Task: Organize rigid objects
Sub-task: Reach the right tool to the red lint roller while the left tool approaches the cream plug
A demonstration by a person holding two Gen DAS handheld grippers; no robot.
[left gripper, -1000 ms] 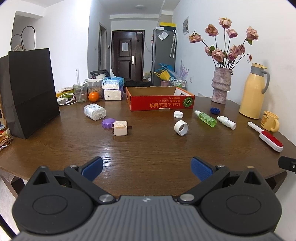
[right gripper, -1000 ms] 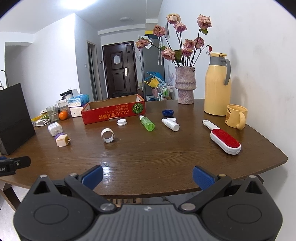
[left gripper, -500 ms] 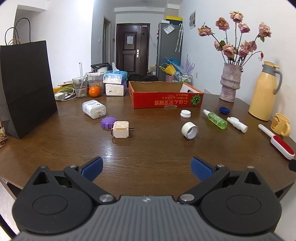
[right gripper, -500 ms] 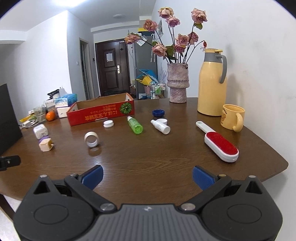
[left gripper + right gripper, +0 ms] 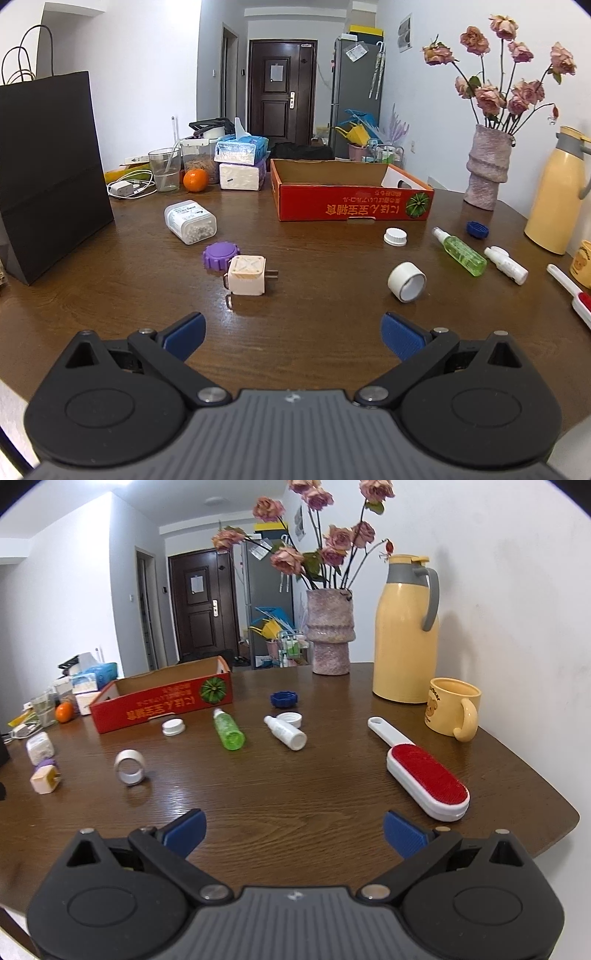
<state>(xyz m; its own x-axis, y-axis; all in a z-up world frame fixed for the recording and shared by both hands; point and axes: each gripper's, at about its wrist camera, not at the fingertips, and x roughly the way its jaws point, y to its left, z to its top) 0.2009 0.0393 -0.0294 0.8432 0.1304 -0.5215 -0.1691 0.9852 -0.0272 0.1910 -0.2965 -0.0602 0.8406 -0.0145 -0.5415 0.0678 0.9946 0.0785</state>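
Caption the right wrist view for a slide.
Open right claw above a wooden table, facing a lint brush, two small bottles and an empty red box.

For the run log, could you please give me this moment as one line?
left gripper: open, empty | right gripper: open, empty | red box: nothing visible inside | charger, tape roll, brush: on table

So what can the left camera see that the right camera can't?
Only the left wrist view shows the tall black paper bag and the left hand-held gripper, open. Only the right wrist view shows the whole yellow mug, the whole red lint brush and the right hand-held gripper, open. Both show the red cardboard box, the green spray bottle, the tape roll and the beige plug.
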